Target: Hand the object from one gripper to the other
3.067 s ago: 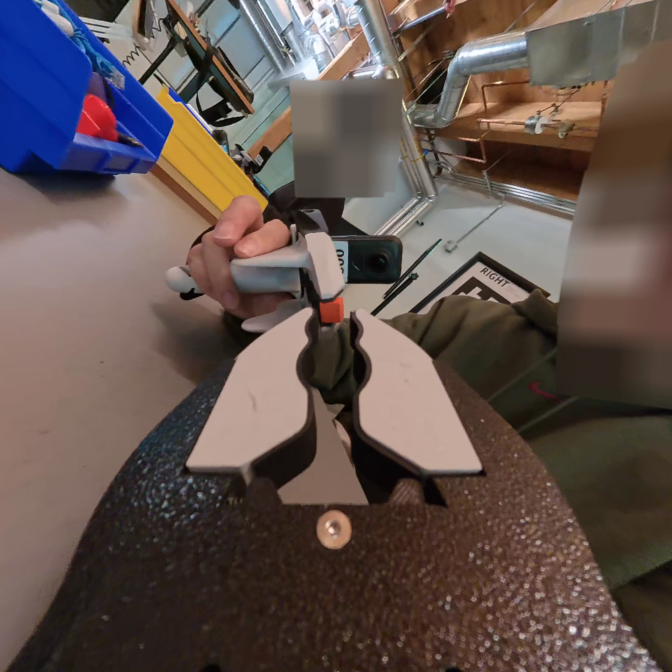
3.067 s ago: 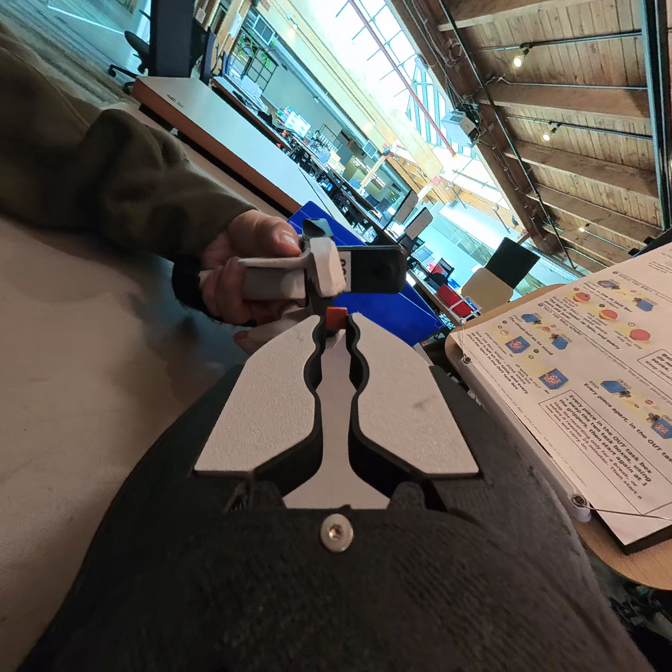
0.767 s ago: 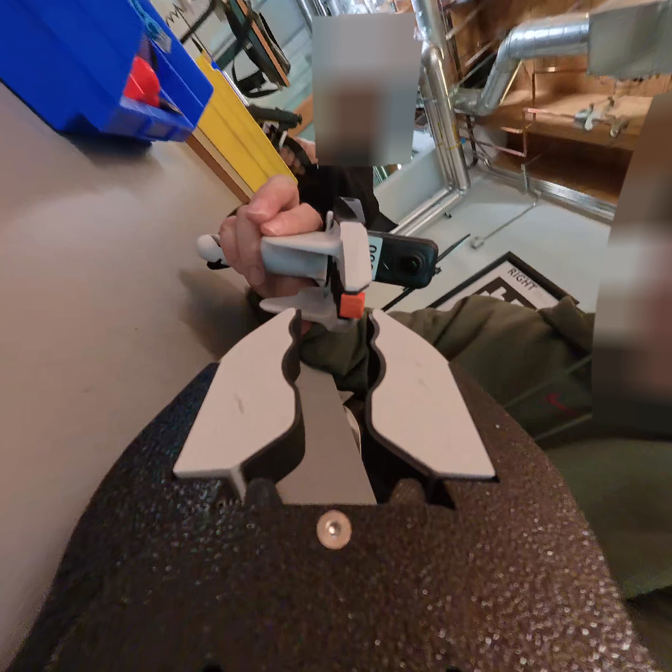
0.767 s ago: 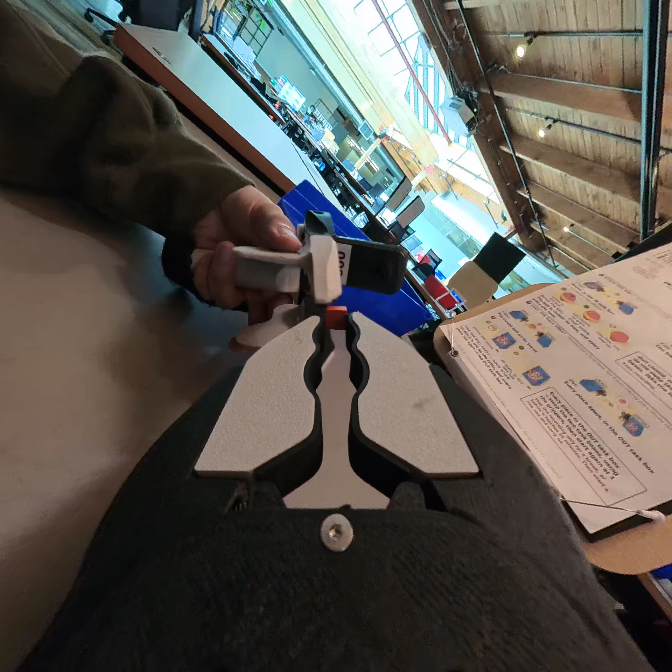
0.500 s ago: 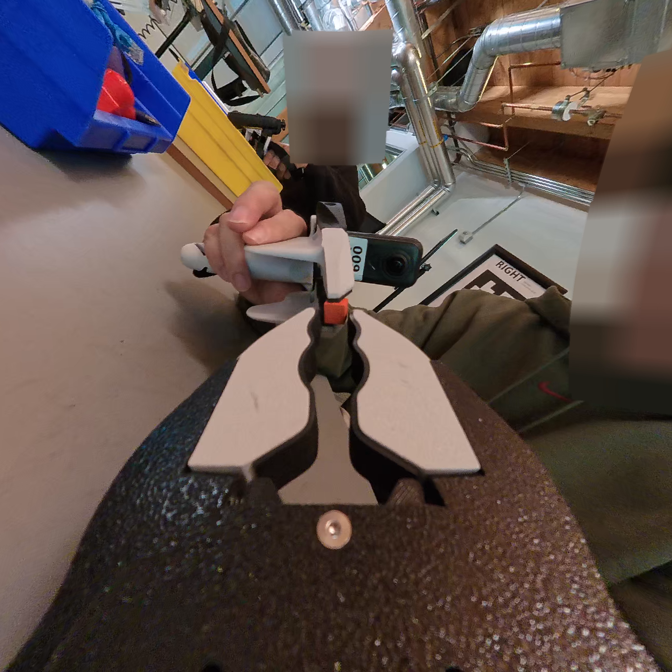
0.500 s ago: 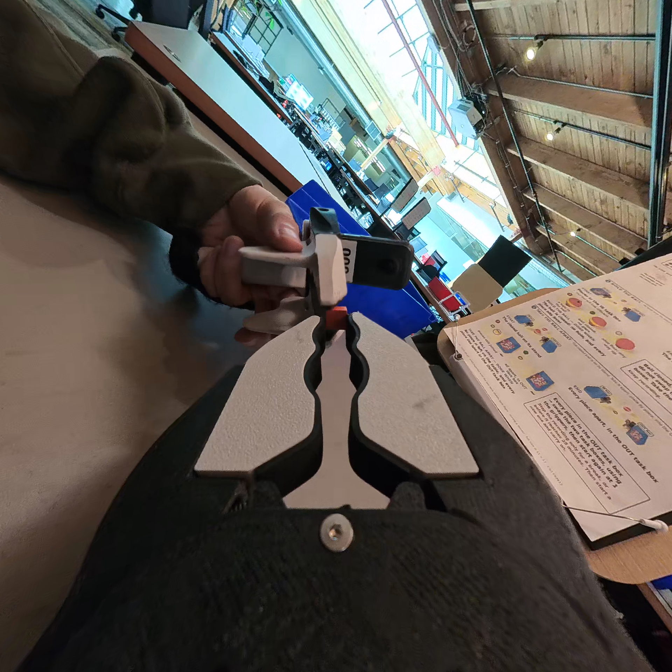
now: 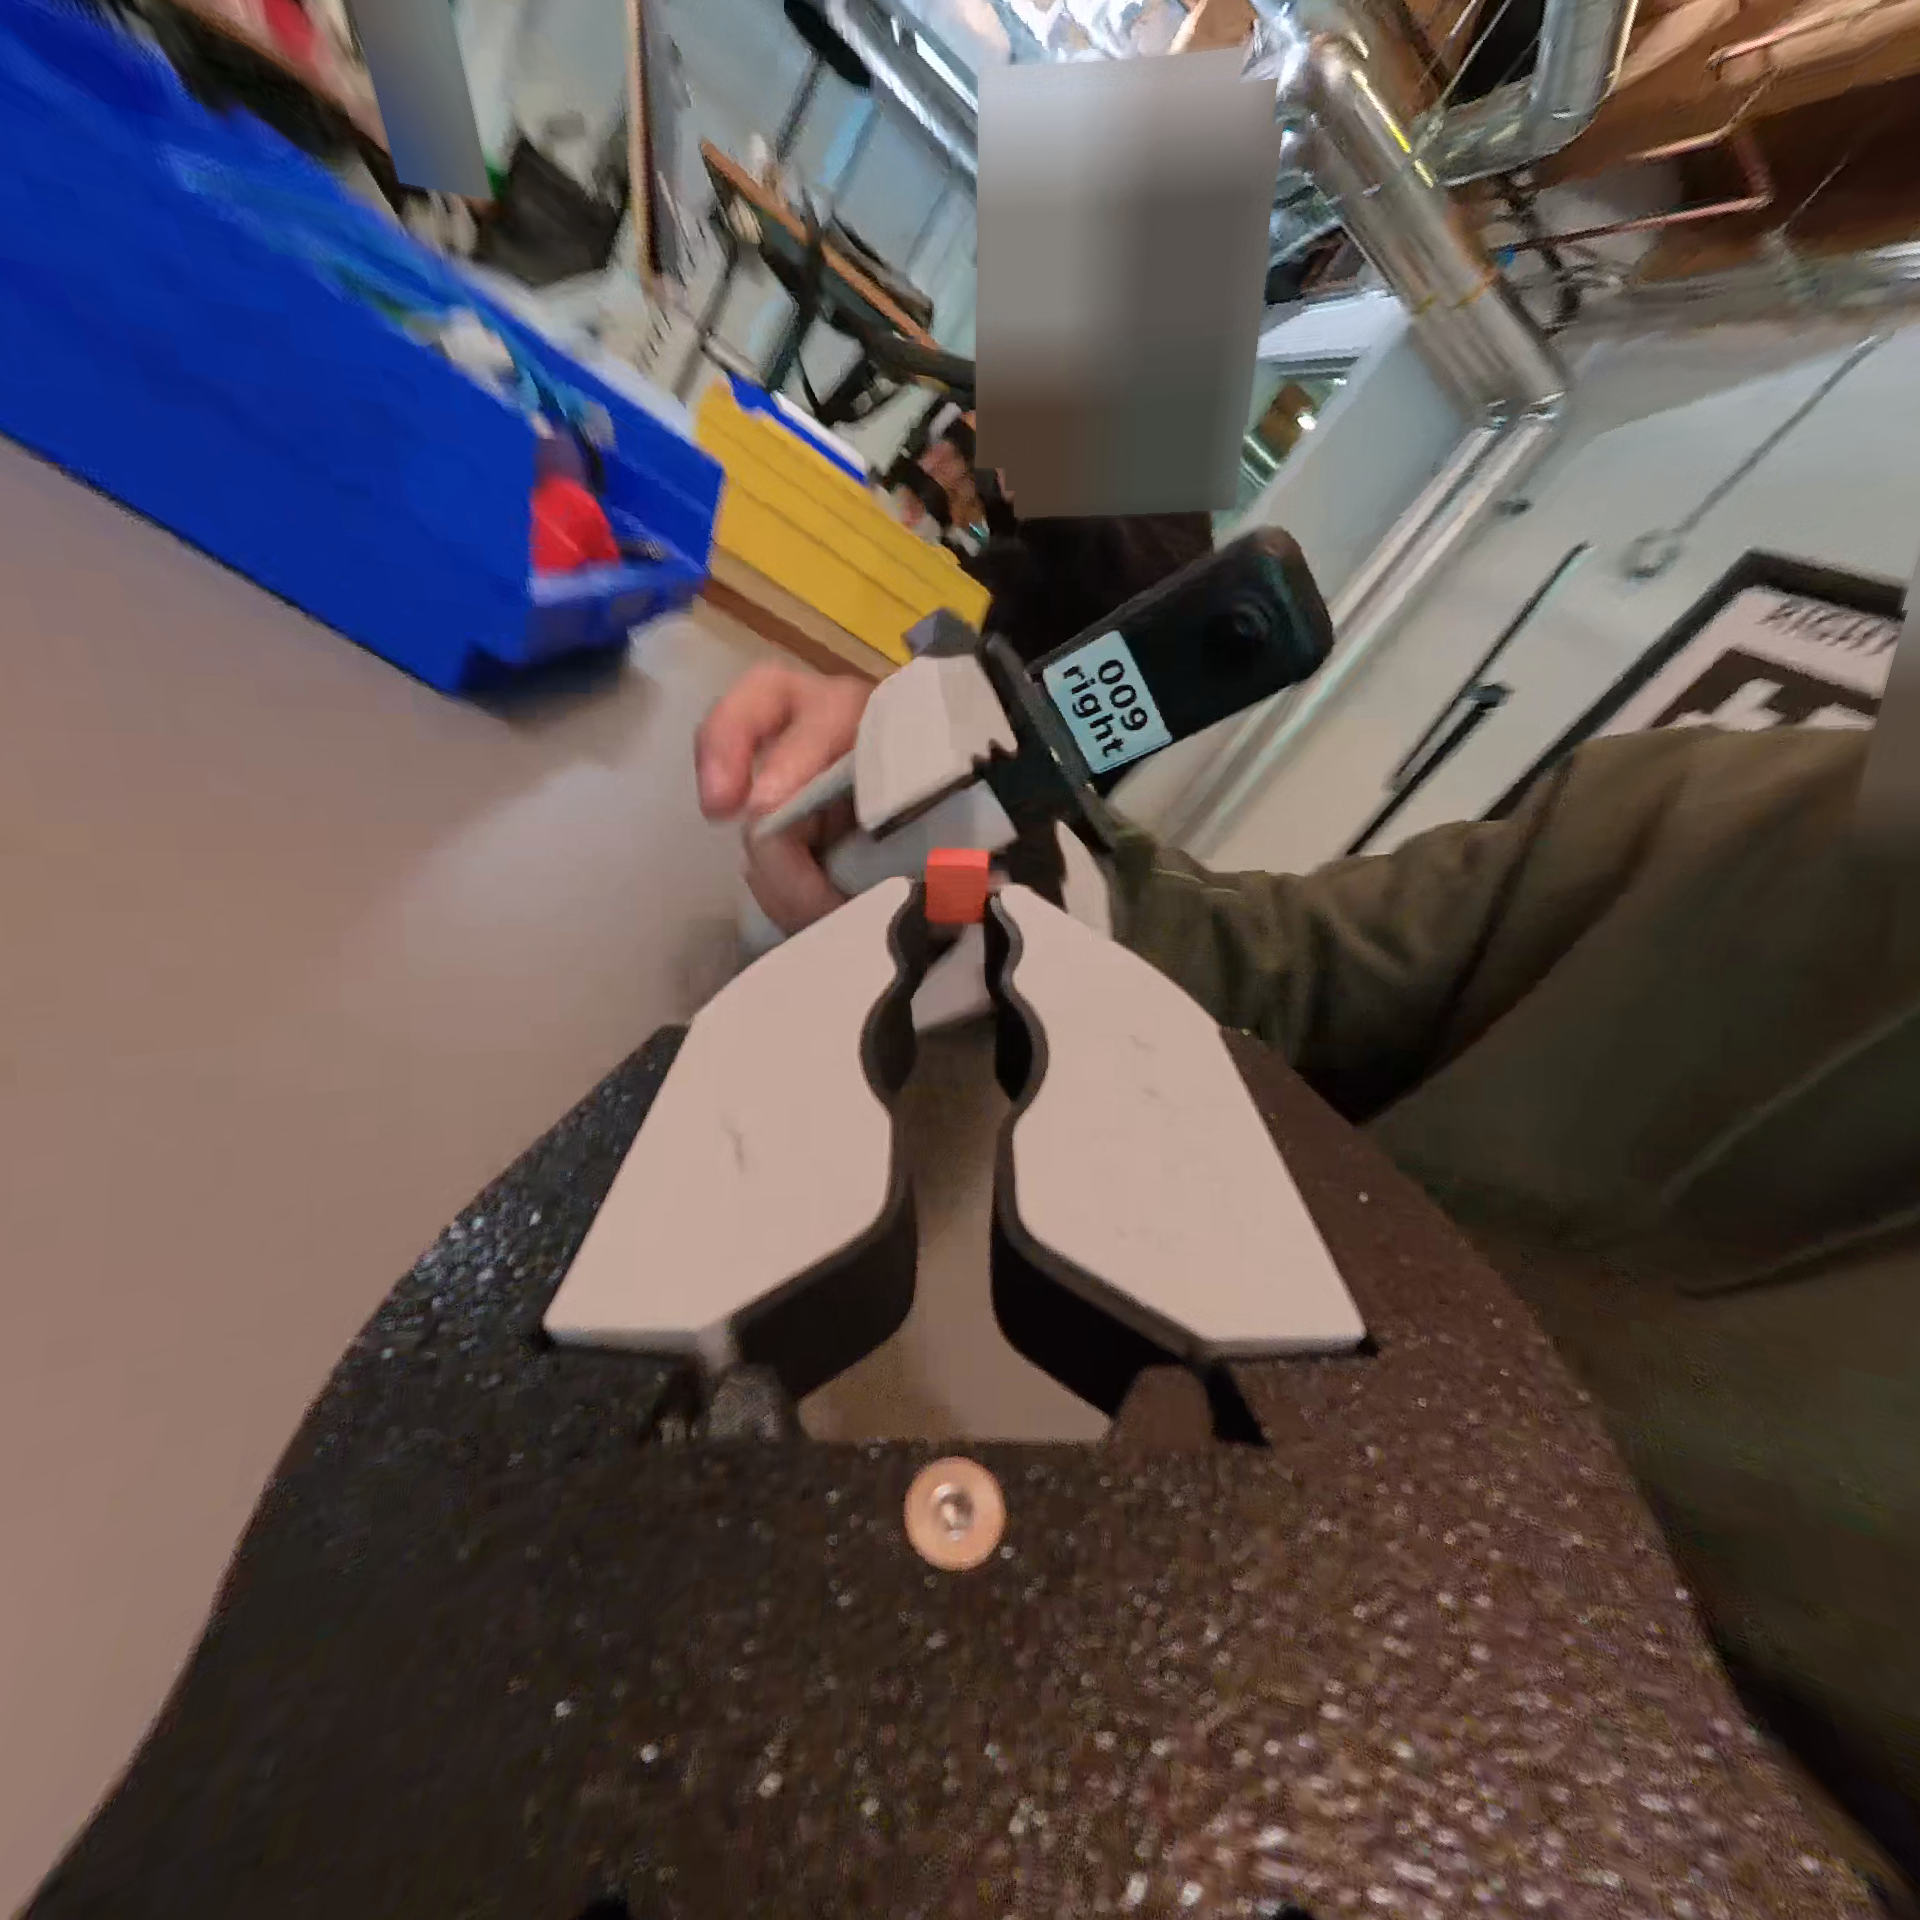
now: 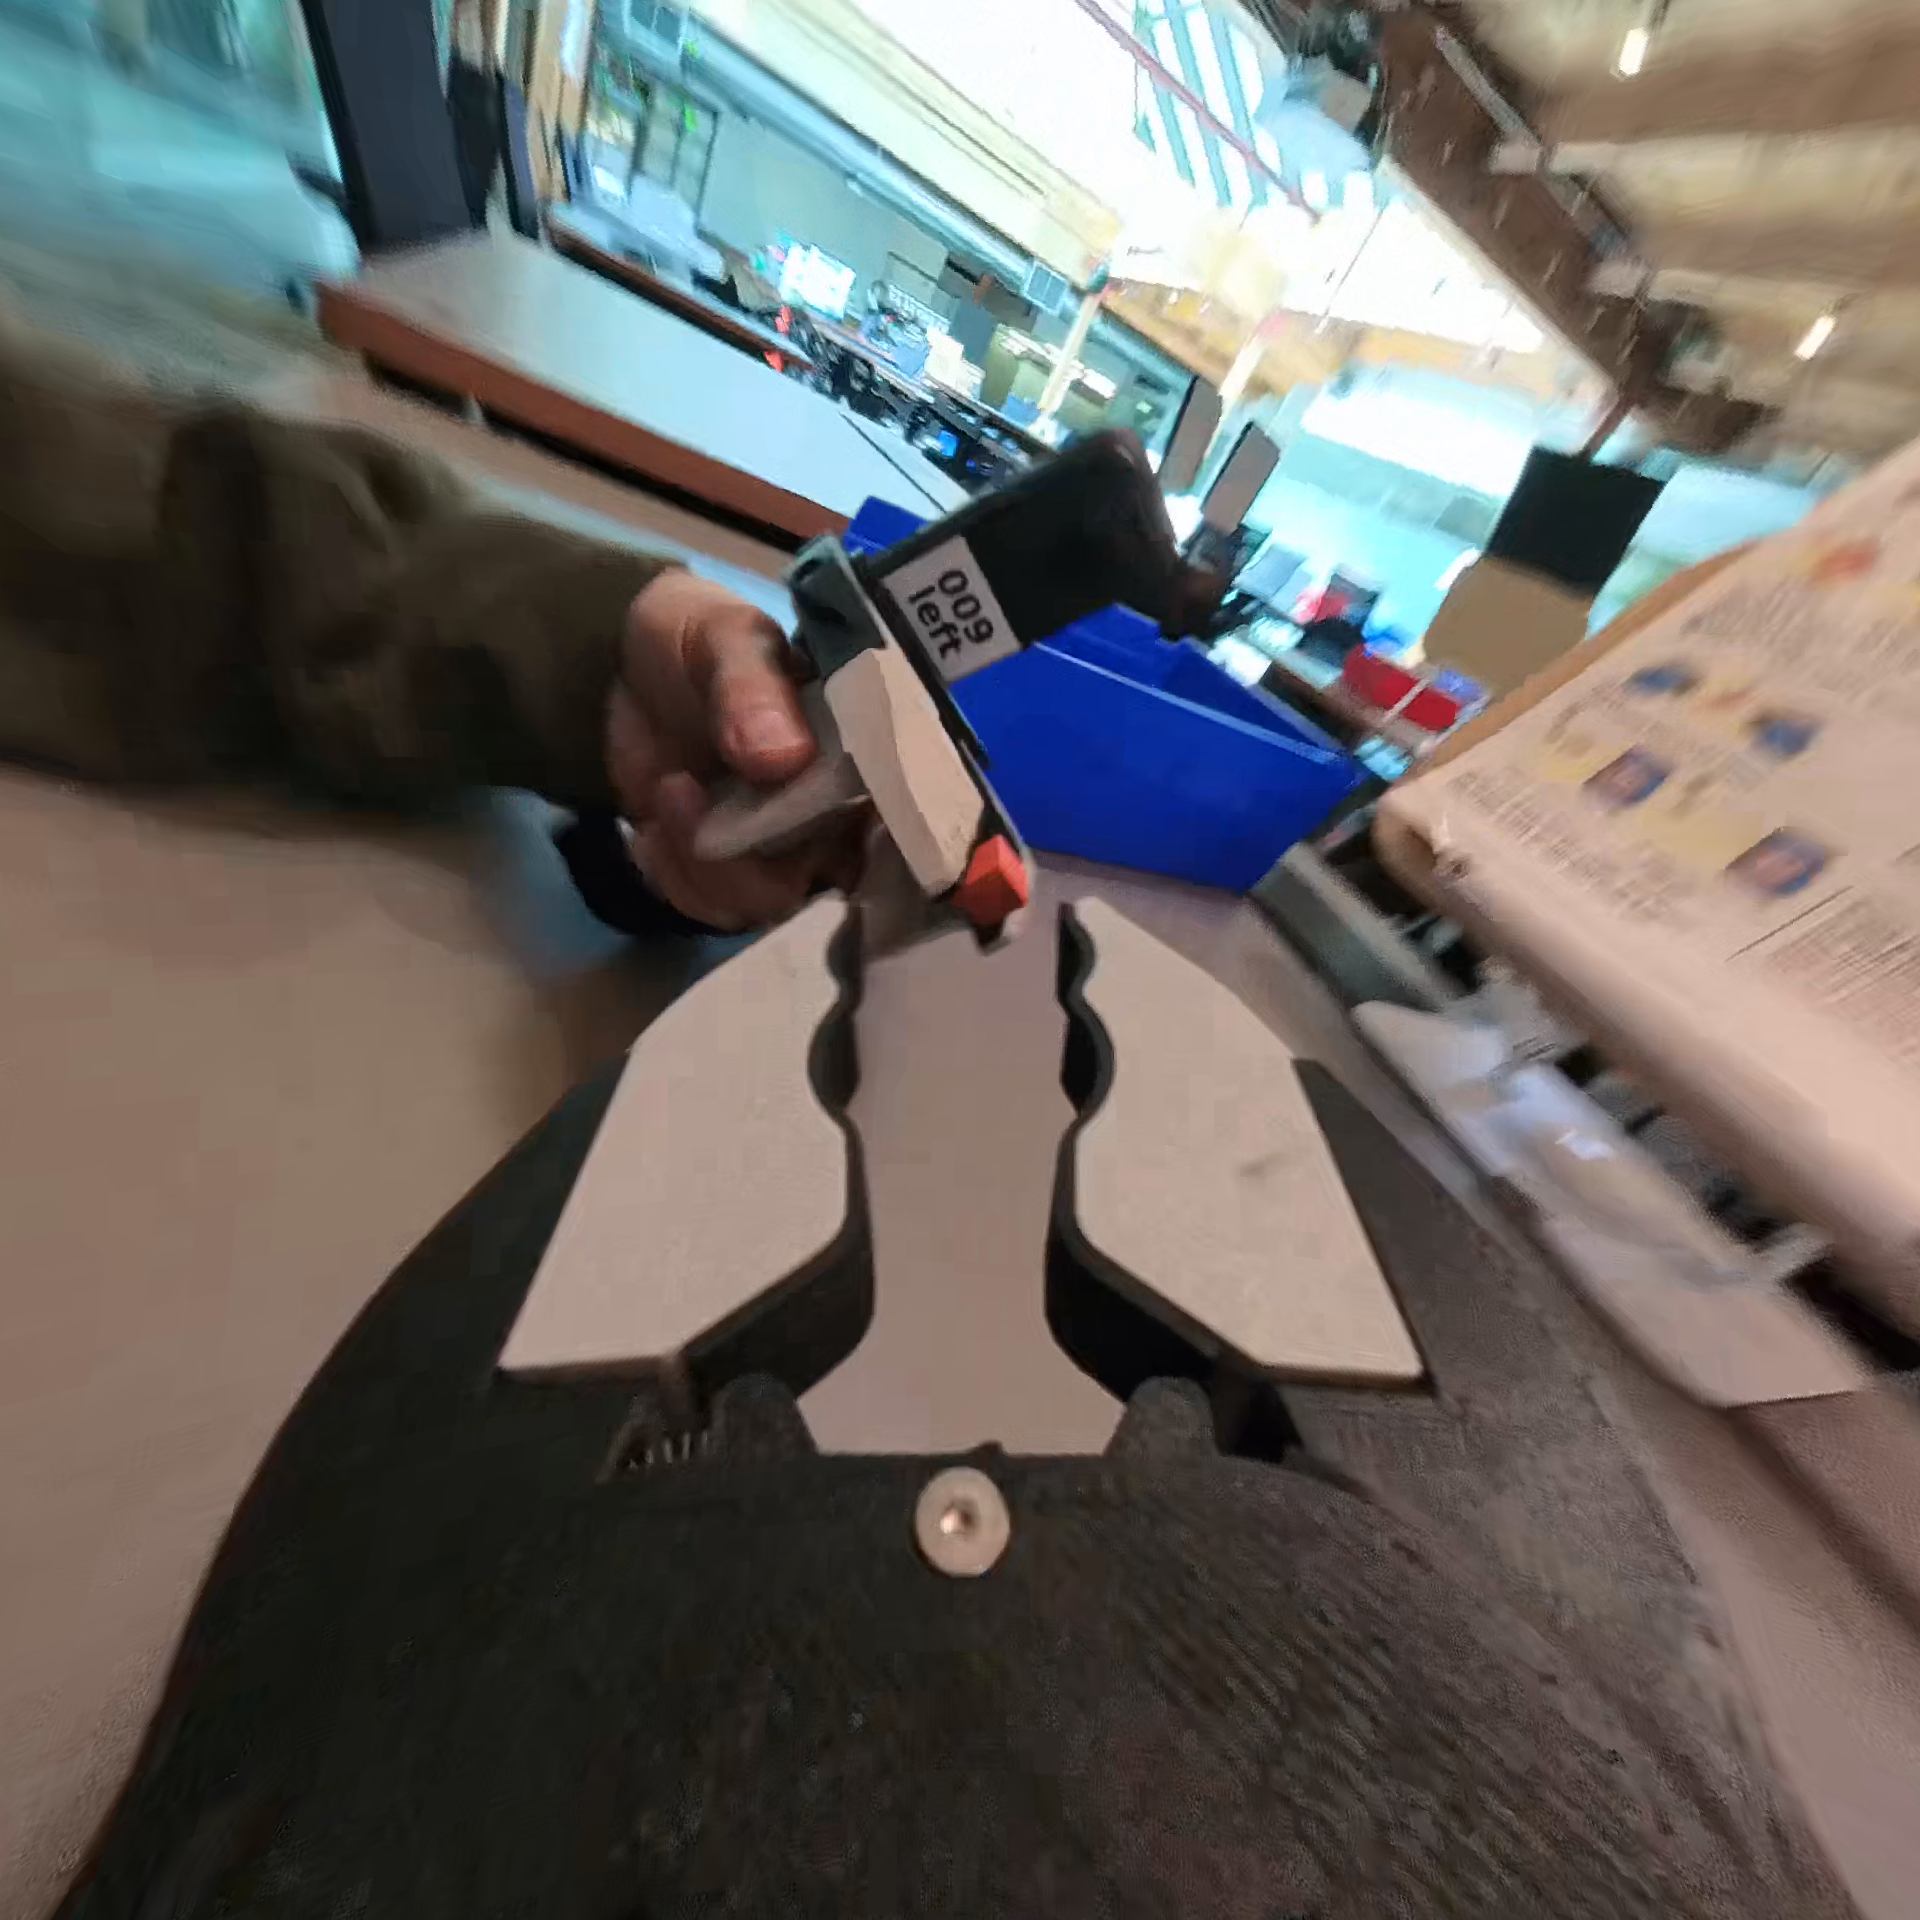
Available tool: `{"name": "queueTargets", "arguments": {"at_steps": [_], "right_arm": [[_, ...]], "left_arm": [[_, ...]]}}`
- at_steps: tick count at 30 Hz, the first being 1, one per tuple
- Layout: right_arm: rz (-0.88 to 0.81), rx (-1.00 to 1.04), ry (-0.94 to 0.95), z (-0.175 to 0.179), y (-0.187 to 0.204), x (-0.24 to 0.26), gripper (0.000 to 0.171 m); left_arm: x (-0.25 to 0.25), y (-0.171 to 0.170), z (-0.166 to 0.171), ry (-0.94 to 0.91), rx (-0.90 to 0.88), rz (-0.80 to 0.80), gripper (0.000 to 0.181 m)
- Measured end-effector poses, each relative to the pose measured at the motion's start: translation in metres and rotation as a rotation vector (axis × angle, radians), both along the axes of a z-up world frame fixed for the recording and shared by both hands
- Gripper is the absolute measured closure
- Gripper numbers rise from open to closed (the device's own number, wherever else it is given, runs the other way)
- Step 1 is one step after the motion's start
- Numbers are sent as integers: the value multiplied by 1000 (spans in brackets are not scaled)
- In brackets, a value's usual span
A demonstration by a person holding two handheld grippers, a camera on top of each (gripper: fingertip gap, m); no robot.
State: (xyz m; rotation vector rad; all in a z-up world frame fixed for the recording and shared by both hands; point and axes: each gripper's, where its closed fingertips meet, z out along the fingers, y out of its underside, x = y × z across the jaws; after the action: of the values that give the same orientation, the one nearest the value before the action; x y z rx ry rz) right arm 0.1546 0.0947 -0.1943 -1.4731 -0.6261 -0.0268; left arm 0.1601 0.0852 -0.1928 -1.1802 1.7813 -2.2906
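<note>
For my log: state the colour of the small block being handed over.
Orange-red block, clearest in the left wrist view.

A small pale label with dark printed characters sits on the black camera body of the right gripper; a matching white label sits on the left gripper's camera. A black-framed sign on the floor bears large dark lettering, blurred. A printed instruction sheet with coloured pictures carries text lines, too smeared to make out

Counter: grey-beige, matte, w/ blue bins sitting at far edge.
Pipes: silver ducting running down pale wall.
Ceiling: wood beams, skylight letting daylight in.
Bkgd: long desk stretching away.
</note>
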Motion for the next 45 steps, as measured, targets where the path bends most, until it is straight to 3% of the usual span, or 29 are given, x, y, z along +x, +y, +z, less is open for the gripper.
{"name": "queueTargets", "arguments": {"at_steps": [1, 4, 9, 12, 14, 20, 24, 28, 31, 33, 38, 42, 45], "right_arm": [[11, -38, 113, 2, 1, 2, 127], [80, -129, 507, 12, 3, 8, 117], [315, -366, 1184, 13, 3, 12, 121], [465, -421, 1391, 19, 0, 8, 135], [473, -433, 1443, 19, 1, 7, 140], [417, -510, 1332, 4, 2, -2, 140], [415, -500, 1359, 4, 2, 1, 158], [454, -529, 1374, 4, 0, -1, 160], [412, -494, 1264, 4, 1, 2, 160], [344, -435, 1138, 4, 2, 6, 161], [125, -135, 667, 16, 1, 23, 161], [55, 48, 277, 22, -5, 17, 161], [9, 126, 7, 20, -7, 9, 161]], "left_arm": [[1, 5, 4, -59, 26, 44, 171], [3, 18, 7, -224, 192, 166, 172], [4, 18, 11, -467, 475, 272, 172], [6, 12, 5, -546, 624, 275, 172], [6, 8, 0, -588, 712, 273, 172], [10, 8, -5, -641, 850, 303, 172], [10, 4, -7, -665, 874, 290, 172], [9, 3, -7, -670, 869, 286, 172], [12, 6, -9, -602, 836, 308, 168], [17, 12, -12, -496, 787, 338, 156], [15, 12, -4, -134, 317, 241, 141], [6, 3, 8, 107, -126, 22, 147], [-1, -2, 10, 251, -330, -124, 155]]}}
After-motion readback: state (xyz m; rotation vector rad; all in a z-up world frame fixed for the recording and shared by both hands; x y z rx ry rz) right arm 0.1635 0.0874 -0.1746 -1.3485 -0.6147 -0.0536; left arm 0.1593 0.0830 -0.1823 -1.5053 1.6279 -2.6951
